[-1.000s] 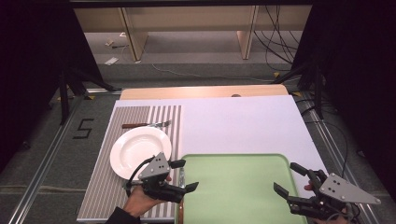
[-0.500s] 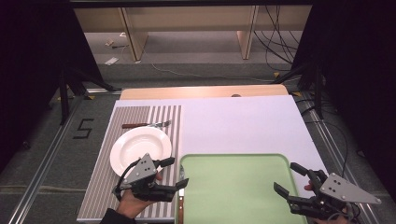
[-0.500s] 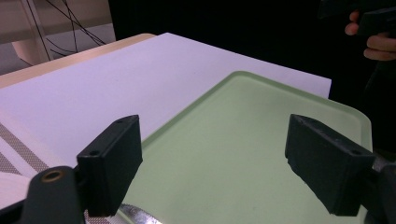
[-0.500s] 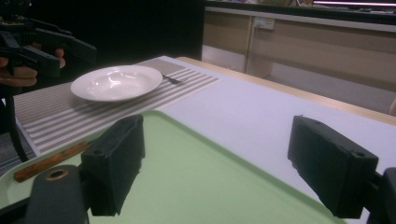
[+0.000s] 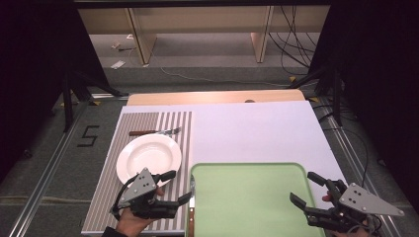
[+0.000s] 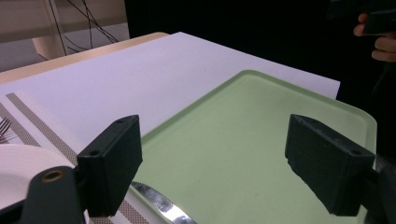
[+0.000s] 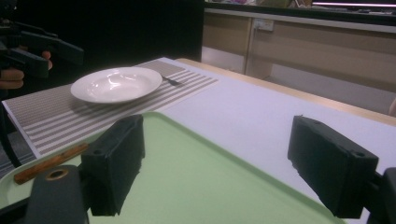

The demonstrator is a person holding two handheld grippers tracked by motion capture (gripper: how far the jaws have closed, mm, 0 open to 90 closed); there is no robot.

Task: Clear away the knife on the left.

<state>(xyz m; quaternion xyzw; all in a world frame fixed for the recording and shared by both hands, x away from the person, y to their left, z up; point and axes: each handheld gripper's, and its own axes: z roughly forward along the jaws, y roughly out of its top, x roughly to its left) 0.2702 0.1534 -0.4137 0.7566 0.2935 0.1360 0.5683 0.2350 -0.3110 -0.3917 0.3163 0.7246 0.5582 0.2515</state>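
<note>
Left gripper (image 5: 179, 186), jaws spread and empty, above striped placemat (image 5: 148, 123) at near rim of white plate (image 5: 148, 157), just left of green tray (image 5: 247, 197). Knife (image 5: 190, 217) with wooden handle, lying between placemat and tray, directly beneath left jaws. Right gripper (image 5: 306, 188), jaws likewise spread, empty, at tray's near right corner. Fork (image 5: 155, 132) beyond plate.
</note>
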